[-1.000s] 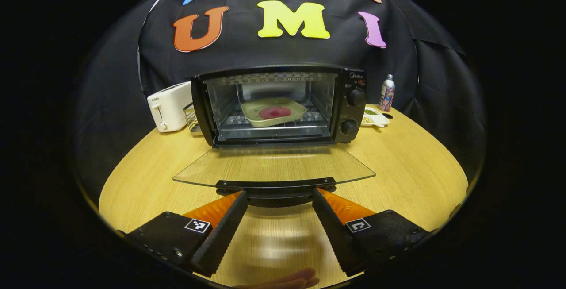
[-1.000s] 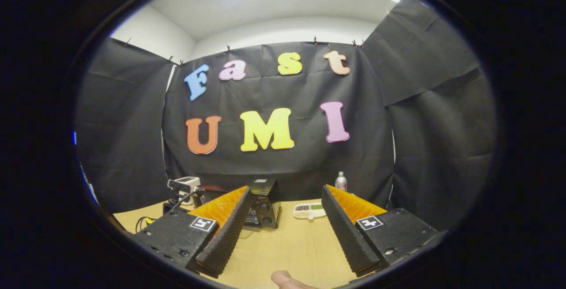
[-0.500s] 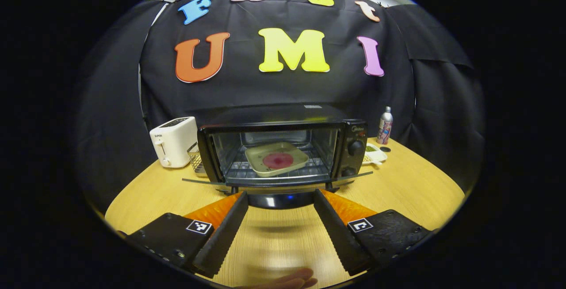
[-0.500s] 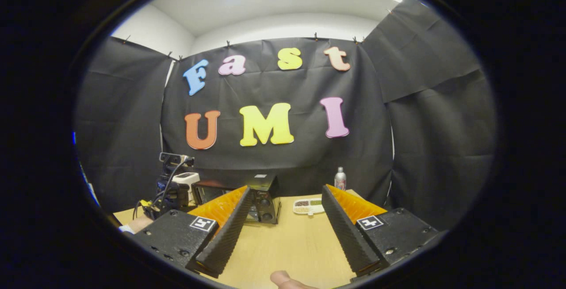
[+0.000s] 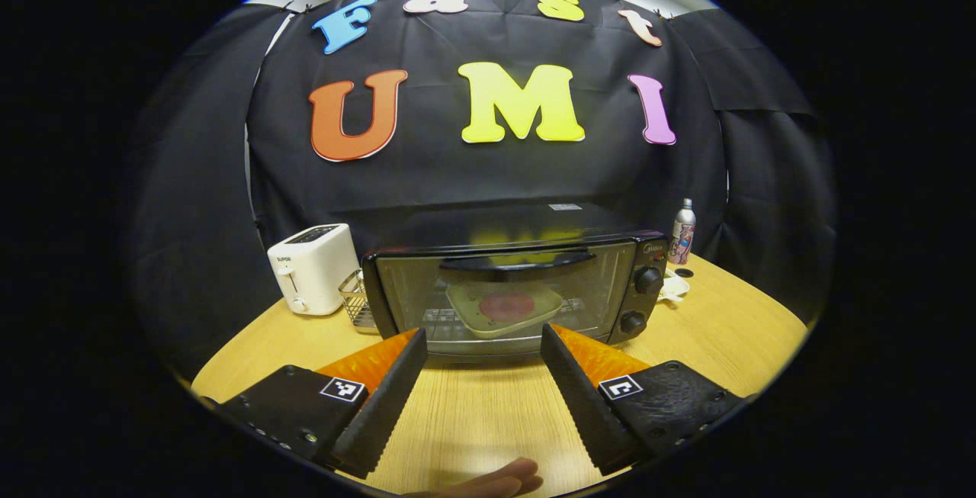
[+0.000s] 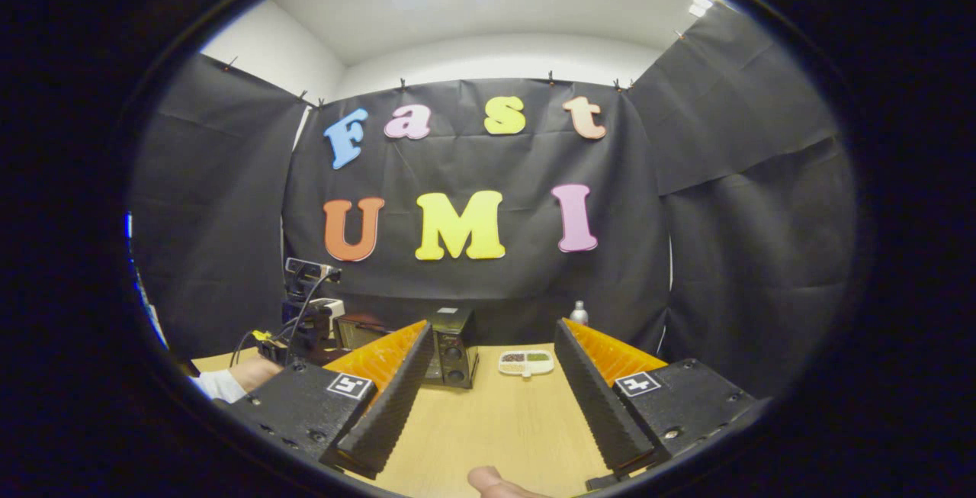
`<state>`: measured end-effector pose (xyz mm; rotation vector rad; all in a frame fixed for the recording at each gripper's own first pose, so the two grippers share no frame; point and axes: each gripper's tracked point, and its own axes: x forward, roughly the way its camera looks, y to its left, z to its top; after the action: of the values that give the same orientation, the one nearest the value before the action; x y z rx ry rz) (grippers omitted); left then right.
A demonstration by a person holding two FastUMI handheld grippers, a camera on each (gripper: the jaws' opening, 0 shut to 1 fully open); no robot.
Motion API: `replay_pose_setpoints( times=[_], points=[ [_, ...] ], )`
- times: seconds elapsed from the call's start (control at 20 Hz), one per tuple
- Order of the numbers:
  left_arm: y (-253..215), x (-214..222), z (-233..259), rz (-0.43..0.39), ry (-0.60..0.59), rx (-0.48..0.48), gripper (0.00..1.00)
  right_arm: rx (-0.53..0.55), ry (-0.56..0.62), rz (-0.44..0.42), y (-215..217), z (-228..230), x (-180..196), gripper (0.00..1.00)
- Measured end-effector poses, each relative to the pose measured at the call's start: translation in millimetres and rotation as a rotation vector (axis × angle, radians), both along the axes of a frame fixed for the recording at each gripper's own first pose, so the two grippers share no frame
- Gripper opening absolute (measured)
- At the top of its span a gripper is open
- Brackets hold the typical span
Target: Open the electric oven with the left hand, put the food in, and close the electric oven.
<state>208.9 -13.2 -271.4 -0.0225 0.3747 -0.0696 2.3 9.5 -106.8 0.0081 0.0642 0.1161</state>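
Observation:
The black electric oven (image 5: 518, 292) stands at the middle of the wooden table with its glass door up and closed, handle (image 5: 518, 261) across the top. Through the glass I see a beige tray (image 5: 503, 307) with a round red piece of food on the rack. My left gripper (image 5: 480, 345) is open just in front of the door, level with its lower edge, holding nothing. In the right gripper view the oven (image 6: 454, 349) is far off. My right gripper (image 6: 492, 342) is open and empty, well back from it, and the other gripper (image 6: 305, 322) and a sleeve (image 6: 217, 385) show at the left.
A white toaster (image 5: 313, 268) and a wire basket (image 5: 357, 307) stand left of the oven. To its right are a small bottle (image 5: 682, 232) and a white dish of seeds (image 6: 526, 361). The table's front edge (image 5: 229, 364) curves close below the left gripper.
The oven door has swung from lying flat open up to fully closed. My left gripper rose with it and now stands free of the handle. The right gripper barely moved.

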Motion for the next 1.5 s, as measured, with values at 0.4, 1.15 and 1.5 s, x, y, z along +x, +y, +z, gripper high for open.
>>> replay_pose_setpoints(
  times=[0.4,1.15,1.5],
  points=[
    [6,-57,80,0.004,-0.146,0.053,0.95,0.001,-0.006,-0.017,-10,0,-5,0.96],
    [44,-241,197,0.14,-0.281,0.021,0.96,0.034,-0.06,-0.028,1,38,-21,0.96],
    [61,-273,199,0.16,-0.319,-0.062,0.96,0.005,-0.084,-0.012,5,56,-43,0.96]
  ],
)
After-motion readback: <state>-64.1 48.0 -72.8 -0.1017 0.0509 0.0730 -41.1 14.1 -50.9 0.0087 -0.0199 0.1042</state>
